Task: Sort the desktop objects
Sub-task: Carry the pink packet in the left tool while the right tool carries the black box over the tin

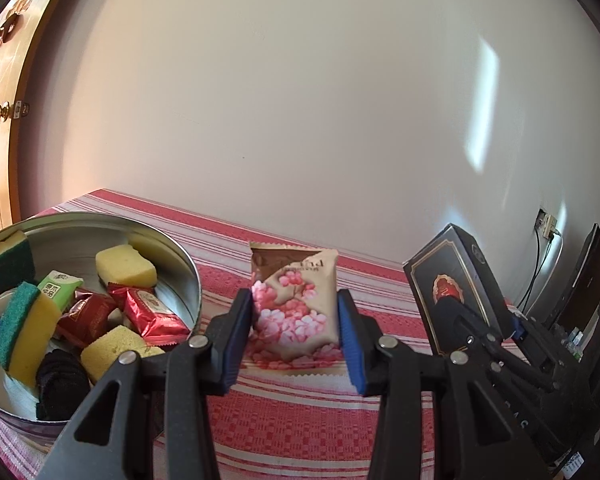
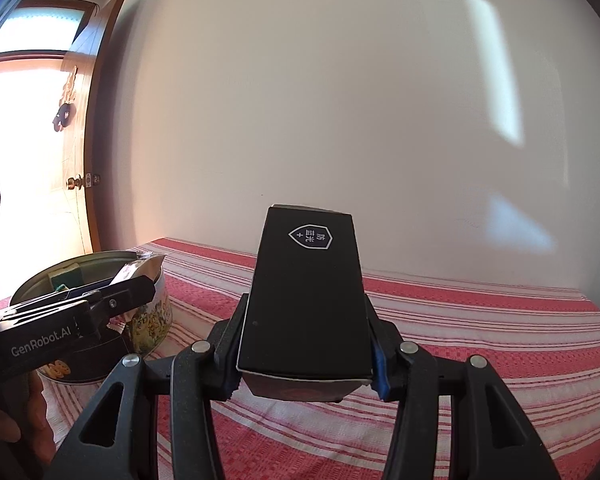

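Note:
My left gripper [image 1: 296, 332] is shut on a beige snack packet with pink blossoms [image 1: 296, 304], held upright above the red striped tablecloth [image 1: 300, 432]. To its left stands a round metal tin [image 1: 188, 276] holding yellow sponges, red wrapped sweets, a green packet and a black cloth. My right gripper [image 2: 306, 356] is shut on a black box with a white shield mark [image 2: 306, 292], lifted off the cloth. In the left wrist view that black box [image 1: 452, 280] shows at the right with a gold frame and red emblem. The right wrist view shows the left gripper [image 2: 132, 288] with its packet beside the tin [image 2: 152, 316].
A pale wall runs behind the table. A wooden door with a brass knob [image 1: 0, 112] stands at the far left. Cables and a wall socket [image 1: 546, 224] hang at the right, beside dark speaker-like devices [image 1: 592, 300]. A hand [image 2: 4, 420] holds the left tool.

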{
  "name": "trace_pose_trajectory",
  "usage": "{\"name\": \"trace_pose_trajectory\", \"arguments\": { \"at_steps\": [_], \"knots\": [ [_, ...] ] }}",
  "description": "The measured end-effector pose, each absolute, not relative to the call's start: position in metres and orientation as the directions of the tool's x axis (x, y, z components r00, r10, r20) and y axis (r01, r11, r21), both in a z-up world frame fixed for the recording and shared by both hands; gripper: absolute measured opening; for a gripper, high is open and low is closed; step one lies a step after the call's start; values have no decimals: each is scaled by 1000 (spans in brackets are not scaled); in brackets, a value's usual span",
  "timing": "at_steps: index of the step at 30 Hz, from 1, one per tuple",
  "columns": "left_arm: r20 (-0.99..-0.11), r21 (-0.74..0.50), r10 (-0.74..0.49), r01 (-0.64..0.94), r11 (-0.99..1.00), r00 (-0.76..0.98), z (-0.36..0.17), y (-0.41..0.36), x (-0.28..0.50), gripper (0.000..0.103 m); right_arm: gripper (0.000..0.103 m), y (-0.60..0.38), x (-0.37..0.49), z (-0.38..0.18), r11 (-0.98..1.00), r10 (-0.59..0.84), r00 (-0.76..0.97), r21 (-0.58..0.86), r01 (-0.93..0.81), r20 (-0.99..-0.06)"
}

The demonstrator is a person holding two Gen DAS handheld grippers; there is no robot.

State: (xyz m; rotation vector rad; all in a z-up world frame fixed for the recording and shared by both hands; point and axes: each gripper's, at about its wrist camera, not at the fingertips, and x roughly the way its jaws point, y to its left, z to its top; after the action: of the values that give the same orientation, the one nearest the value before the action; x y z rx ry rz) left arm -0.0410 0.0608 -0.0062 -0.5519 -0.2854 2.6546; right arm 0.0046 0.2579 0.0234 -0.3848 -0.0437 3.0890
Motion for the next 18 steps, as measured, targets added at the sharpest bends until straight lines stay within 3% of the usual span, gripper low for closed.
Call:
{"name": "trace_pose_trajectory", "arguments": {
  "at_steps": [10,18],
  "knots": [
    [-296,-296,397,-311,-903,-869,3,26,-36,42,52,228,-2,27,-999,-28,-973,-24,35,-229],
    [-286,-299,284,-196,-934,-915,9,-25,-39,42,52,171,-31,35,-990,-135,-967,-1,139,-215]
  ]
}}
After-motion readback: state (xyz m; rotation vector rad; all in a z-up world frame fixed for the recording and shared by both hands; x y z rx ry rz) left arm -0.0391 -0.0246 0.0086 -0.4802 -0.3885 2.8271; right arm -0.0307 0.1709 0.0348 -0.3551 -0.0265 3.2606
